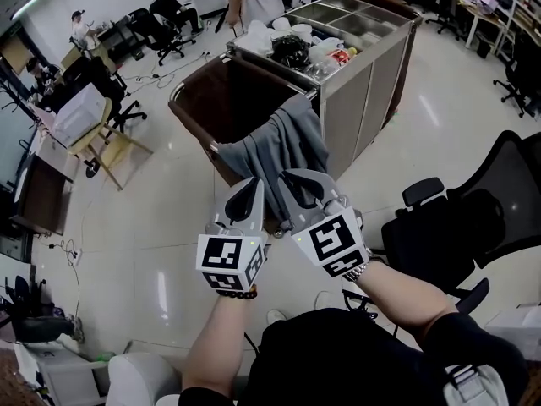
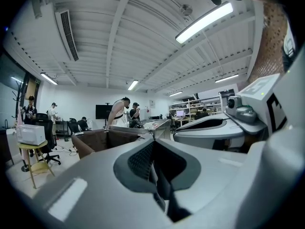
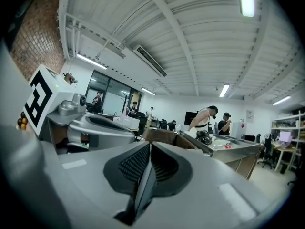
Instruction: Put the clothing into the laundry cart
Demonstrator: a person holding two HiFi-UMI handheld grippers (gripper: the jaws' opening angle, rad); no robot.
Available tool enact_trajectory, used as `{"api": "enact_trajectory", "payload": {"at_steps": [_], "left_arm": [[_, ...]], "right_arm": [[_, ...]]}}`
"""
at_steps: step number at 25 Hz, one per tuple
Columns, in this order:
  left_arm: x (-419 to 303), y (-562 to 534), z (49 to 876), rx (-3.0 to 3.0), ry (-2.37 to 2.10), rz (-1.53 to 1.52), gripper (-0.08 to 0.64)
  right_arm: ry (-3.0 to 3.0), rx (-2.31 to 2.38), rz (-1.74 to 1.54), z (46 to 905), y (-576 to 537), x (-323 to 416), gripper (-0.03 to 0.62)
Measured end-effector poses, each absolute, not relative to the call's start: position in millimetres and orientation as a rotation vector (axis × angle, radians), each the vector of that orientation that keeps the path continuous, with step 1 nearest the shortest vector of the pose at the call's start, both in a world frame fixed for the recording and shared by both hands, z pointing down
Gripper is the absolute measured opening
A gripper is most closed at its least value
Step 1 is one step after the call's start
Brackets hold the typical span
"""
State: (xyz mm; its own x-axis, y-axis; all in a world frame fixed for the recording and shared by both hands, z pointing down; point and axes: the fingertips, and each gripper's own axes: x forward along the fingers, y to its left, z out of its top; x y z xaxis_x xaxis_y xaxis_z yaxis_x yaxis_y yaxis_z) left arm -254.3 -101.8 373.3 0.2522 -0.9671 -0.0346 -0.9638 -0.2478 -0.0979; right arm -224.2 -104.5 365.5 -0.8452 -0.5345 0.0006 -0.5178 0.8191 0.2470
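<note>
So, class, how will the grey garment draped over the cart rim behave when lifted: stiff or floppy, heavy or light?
Probably floppy: the grey garment sags in folds over the laundry cart rim. Likely light: pinches by the left gripper and right gripper carry it. It may drag on that rim.

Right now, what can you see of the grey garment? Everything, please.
The grey garment is plain, soft mid-grey cloth, bunched in loose folds. It lies draped over the near rim of the brown laundry cart, not yet dropped inside. Its near edge is pinched by the left gripper and the right gripper, side by side. A thin fold of cloth shows between each pair of closed jaws. No print, buttons or label are visible.
</note>
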Motion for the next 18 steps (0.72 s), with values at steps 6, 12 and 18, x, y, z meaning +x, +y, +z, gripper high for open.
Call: {"api": "enact_trajectory", "payload": {"at_steps": [6, 12, 18], "left_arm": [[-255.6, -82.2, 368.2, -2.427, 1.825, -0.052, 0.002], [-265.2, -62.5, 363.9, -2.45, 1.78, -0.062, 0.002], [-270.0, -51.7, 360.8, -2.468, 1.744, -0.068, 0.002]], "right_arm": [[-2.929, 0.896, -0.348, 358.4, -90.1, -226.8, 0.0], [-2.91, 0.934, -0.328, 359.5, -72.3, -235.7, 0.0], [-2.895, 0.958, -0.336, 359.4, -60.3, -242.8, 0.0]]}}
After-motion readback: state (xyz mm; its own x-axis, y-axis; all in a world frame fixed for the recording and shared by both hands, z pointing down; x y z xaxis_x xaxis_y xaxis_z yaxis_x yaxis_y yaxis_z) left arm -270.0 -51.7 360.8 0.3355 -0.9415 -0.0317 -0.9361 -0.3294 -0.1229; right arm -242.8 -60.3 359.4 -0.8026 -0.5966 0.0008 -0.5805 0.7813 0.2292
